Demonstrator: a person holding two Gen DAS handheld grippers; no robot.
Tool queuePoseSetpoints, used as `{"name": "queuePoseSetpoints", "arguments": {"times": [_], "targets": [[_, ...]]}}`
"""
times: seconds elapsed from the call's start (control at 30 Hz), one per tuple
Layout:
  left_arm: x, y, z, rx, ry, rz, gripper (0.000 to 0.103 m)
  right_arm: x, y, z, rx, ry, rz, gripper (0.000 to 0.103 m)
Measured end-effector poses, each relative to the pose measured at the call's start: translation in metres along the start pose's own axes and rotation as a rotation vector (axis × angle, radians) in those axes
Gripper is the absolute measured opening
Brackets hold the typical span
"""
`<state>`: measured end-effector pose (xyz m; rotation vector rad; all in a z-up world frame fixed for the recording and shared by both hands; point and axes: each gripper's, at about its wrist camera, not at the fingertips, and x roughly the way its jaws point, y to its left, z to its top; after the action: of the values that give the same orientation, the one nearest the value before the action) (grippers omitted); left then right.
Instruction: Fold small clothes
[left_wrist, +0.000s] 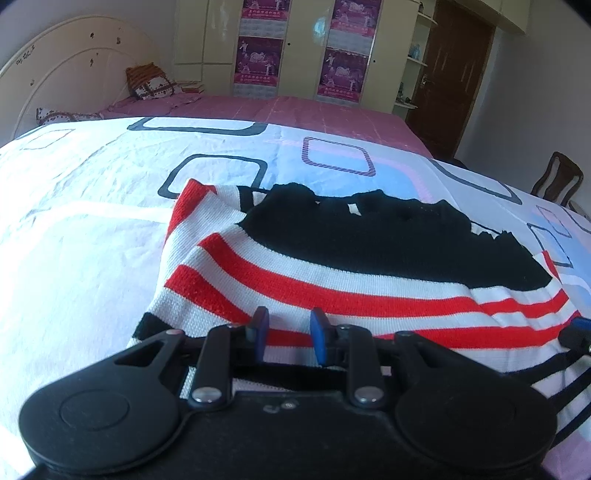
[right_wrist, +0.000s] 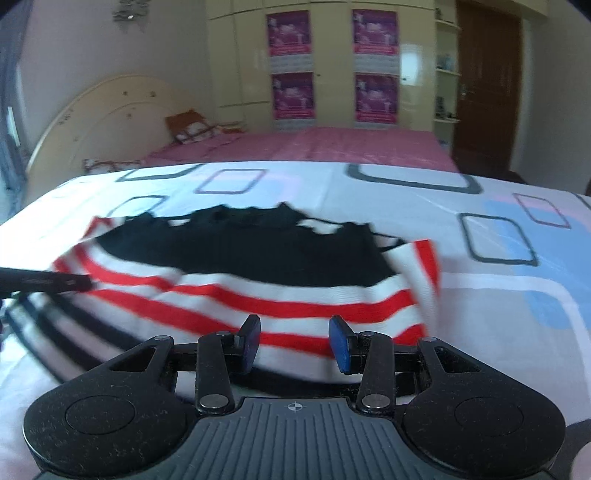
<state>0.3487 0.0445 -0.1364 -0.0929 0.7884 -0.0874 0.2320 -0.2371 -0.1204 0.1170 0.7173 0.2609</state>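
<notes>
A knitted sweater (left_wrist: 332, 280) with red and white stripes and a black upper part lies on the patterned bedsheet (left_wrist: 92, 221). My left gripper (left_wrist: 290, 332) hovers over the sweater's near left edge. Its blue pads stand a little apart, and striped cloth shows through the gap, not pinched. In the right wrist view, blurred by motion, the same sweater (right_wrist: 258, 291) lies ahead. My right gripper (right_wrist: 295, 339) sits over its near right edge with the pads wider apart and nothing held. Each gripper shows at the edge of the other's view: the right gripper (left_wrist: 576, 332) and the left gripper (right_wrist: 48, 282).
Beyond the white sheet lies a pink bedspread (left_wrist: 295, 107) with pillows (left_wrist: 151, 85) against a cream headboard (left_wrist: 74, 66). A wardrobe with purple posters (right_wrist: 332, 66) and a brown door (right_wrist: 487, 85) stand behind. A wooden chair (left_wrist: 557, 177) is at the right.
</notes>
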Motion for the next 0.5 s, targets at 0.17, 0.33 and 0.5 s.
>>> {"name": "queuePoseSetpoints", "arguments": {"times": [0.17,0.33,0.5], "targets": [[0.0,0.004,0.0,0.02,-0.004,-0.028,0.027,0.011,0.002,-0.021,-0.013,0.071,-0.065,0.041],[-0.008,0.012,-0.001,0.051,-0.008,-0.031,0.027,-0.002,-0.015,-0.029,0.02,0.071,-0.145,0.041],[-0.034,0.022,-0.008,0.064,-0.029,-0.021,0.026,-0.01,-0.015,-0.027,0.062,0.086,-0.174,0.041]]}}
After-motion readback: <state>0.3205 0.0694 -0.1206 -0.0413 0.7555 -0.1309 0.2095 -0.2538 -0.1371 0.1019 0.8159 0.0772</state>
